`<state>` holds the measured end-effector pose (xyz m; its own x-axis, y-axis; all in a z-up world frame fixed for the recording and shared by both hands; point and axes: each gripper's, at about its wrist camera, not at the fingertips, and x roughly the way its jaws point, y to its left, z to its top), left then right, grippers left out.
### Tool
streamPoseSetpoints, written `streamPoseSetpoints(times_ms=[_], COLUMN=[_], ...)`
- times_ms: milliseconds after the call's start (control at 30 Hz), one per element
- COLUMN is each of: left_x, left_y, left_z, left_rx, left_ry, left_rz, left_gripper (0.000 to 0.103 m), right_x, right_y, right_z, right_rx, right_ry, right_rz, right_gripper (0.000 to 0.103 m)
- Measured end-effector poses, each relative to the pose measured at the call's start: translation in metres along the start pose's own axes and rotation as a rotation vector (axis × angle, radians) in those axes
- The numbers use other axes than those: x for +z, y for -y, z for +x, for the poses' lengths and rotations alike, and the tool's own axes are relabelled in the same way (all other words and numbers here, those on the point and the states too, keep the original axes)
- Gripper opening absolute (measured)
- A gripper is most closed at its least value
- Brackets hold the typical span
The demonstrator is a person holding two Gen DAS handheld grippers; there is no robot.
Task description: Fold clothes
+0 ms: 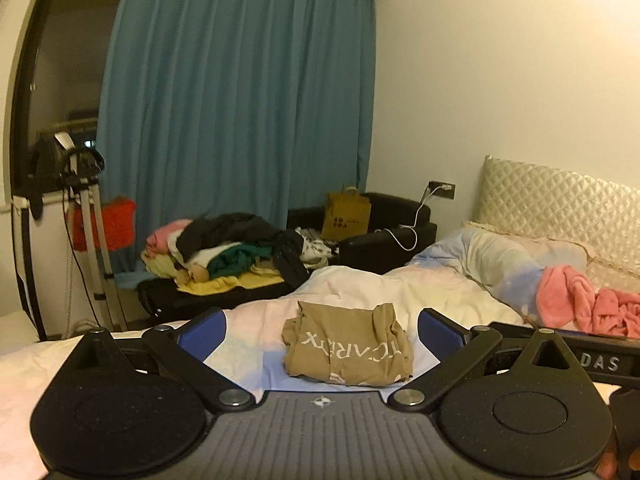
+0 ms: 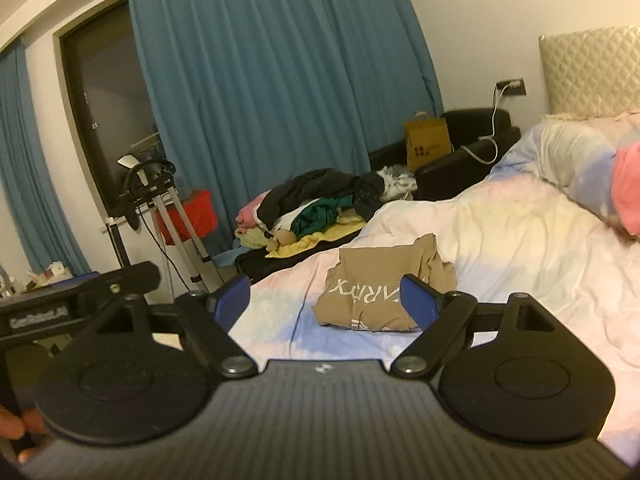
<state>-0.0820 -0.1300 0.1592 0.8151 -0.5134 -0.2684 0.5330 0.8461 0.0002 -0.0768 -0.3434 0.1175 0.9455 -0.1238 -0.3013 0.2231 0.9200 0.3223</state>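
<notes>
Pastel bed [image 1: 420, 292] bearing a tan printed T-shirt [image 1: 348, 346], already a compact folded bundle; both the left hand-held gripper [image 1: 322, 330] and right hand-held gripper [image 2: 326, 300] hover wide open, empty; any further fold needs matched edge pinches.

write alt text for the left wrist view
A folded tan shirt with white lettering lies on a pastel bed cover, framed by the open left gripper. Behind: a clothes pile and blue curtain.
</notes>
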Motion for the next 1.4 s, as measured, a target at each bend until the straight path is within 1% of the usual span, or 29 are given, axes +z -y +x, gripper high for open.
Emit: streamPoseSetpoints(times_ms=[67,167,267,433,500,567,633,733,867,1000,1400], left_x=[-0.013,-0.035,-0.052,-0.075,-0.084,-0.094,-0.105,-0.117,-0.119,-0.116,-0.119], left_y=[-0.001,-0.004,-0.009,-0.014,-0.015,-0.017,-0.020,-0.021,-0.019,-0.016,-0.007], left_z=[-0.008,-0.010,-0.005,0.005,0.007,0.010,0.014,0.020,0.023,0.019,0.014], left_rx=[0.008,0.035,0.046,0.073,0.081,0.092,0.103,0.112,0.125,0.121,0.106], left_ry=[0.019,0.044,0.041,0.046,0.047,0.045,0.034,0.015,0.005,0.032,0.022], left_rz=[-0.008,-0.032,-0.068,-0.067,-0.063,-0.060,-0.063,-0.072,-0.054,-0.043,-0.020], left_gripper=[0.103,0.103,0.103,0.103,0.103,0.103,0.103,0.103,0.103,0.103,0.103], right_x=[-0.012,-0.030,-0.048,-0.072,-0.078,-0.084,-0.087,-0.090,-0.093,-0.098,-0.099], right_y=[-0.001,-0.004,-0.006,0.001,0.002,0.006,0.012,0.012,0.011,0.007,0.011], right_z=[-0.002,-0.004,-0.006,0.002,0.004,0.011,0.018,0.019,0.020,0.022,0.019], right_rx=[-0.008,-0.020,-0.032,-0.031,-0.035,-0.043,-0.026,-0.039,-0.058,-0.064,-0.073], right_ry=[0.019,0.048,0.077,0.083,0.104,0.089,0.059,0.058,0.058,0.041,0.037], right_rz=[-0.017,-0.041,-0.066,-0.077,-0.106,-0.115,-0.084,-0.093,-0.107,-0.137,-0.115], right_gripper=[0.084,0.084,0.084,0.084,0.084,0.084,0.084,0.084,0.084,0.084,0.084])
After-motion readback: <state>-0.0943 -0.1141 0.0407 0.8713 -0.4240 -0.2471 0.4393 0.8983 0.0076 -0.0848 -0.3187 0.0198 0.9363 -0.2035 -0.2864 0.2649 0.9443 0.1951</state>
